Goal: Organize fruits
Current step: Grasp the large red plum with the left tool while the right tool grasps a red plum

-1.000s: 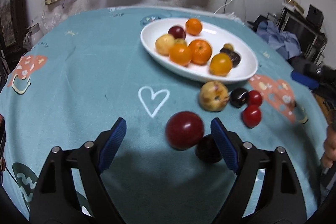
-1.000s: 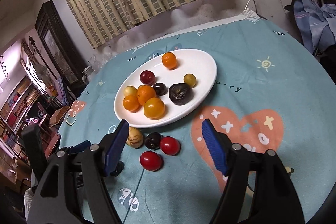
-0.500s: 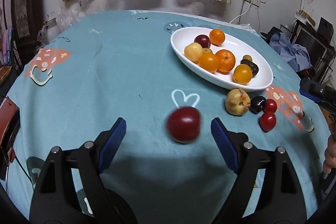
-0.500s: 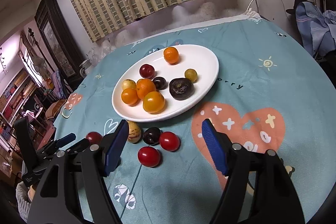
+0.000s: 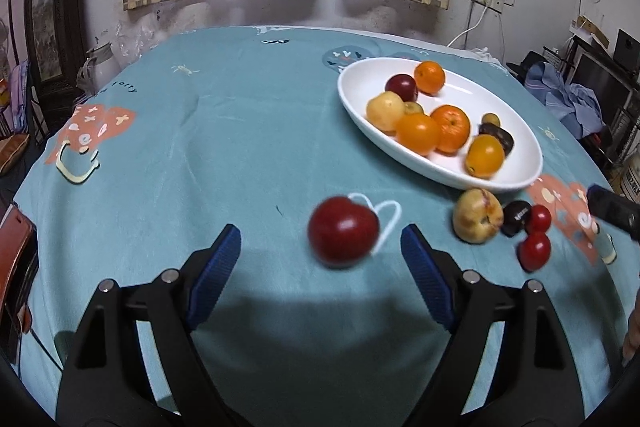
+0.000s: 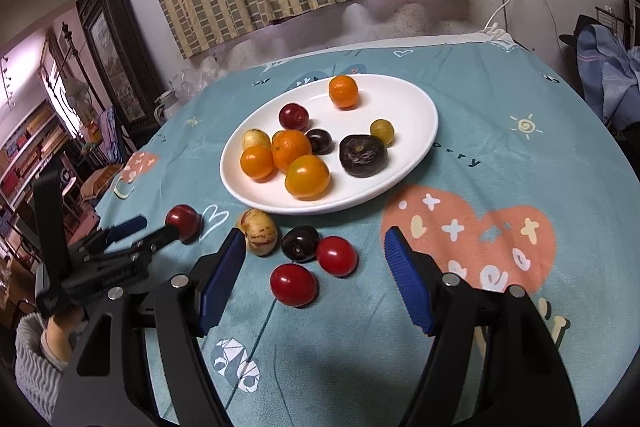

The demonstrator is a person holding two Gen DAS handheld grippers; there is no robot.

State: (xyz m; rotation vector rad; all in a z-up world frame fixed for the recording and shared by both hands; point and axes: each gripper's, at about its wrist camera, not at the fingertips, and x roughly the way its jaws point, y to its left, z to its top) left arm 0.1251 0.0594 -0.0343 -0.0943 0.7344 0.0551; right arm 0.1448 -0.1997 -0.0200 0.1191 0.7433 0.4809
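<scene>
Sitting on the bench (image 5: 200,147), red plum (image 5: 343,230) lies between left hand-held gripper's (image 5: 321,251) spread jaws, untouched.

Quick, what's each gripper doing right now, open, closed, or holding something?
Left gripper: open, holding nothing; the red plum lies between its jaws, untouched.
Right gripper: open, empty.

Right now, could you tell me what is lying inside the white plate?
The white plate holds four orange fruits, a red plum, a yellow fruit, a greenish one and two dark fruits. Anything tucked beneath the orange cluster is hidden.
</scene>
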